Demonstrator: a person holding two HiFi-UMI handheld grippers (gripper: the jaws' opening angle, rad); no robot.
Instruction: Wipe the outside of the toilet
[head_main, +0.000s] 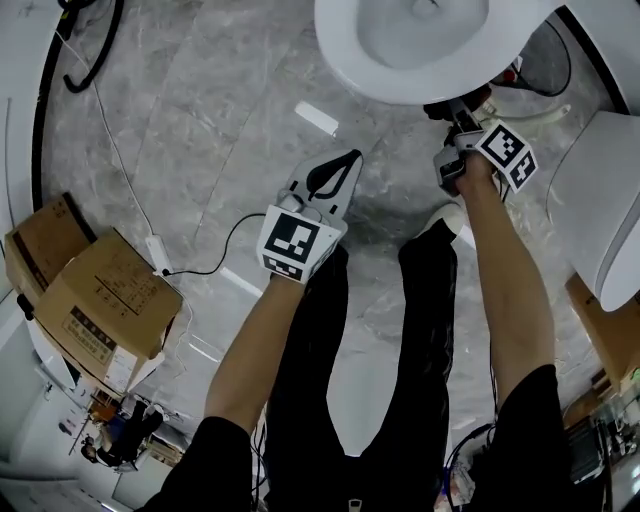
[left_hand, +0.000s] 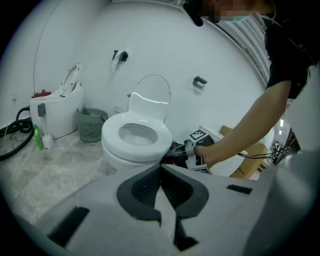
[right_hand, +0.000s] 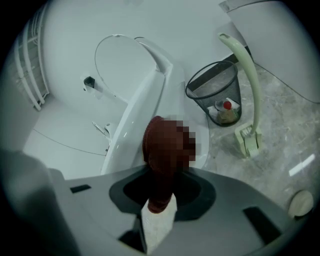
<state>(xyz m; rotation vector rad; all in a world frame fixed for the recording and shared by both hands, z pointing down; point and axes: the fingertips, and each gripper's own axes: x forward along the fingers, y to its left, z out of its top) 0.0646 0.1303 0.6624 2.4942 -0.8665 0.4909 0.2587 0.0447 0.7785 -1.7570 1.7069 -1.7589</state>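
The white toilet (head_main: 420, 50) stands at the top of the head view, seat down and lid up (left_hand: 150, 95). My right gripper (head_main: 455, 110) reaches under the bowl's right side, shut on a dark red cloth (right_hand: 159, 145) that presses against the toilet's outer wall (right_hand: 132, 120). Part of the cloth is hidden by a mosaic patch. In the right gripper view, the right gripper (right_hand: 159, 200) pinches the cloth's lower end. My left gripper (head_main: 330, 185) hangs over the floor in front of the bowl, shut and empty. The left gripper (left_hand: 161, 167) points at the toilet (left_hand: 137, 135).
A black mesh waste basket (right_hand: 217, 95) and a pale green brush (right_hand: 247, 100) stand by the toilet. Cardboard boxes (head_main: 95, 290) and a cable (head_main: 200, 268) lie at the left. Another white fixture (head_main: 600, 200) is at the right. A second basket (left_hand: 91, 125) stands beside a white unit (left_hand: 55, 107).
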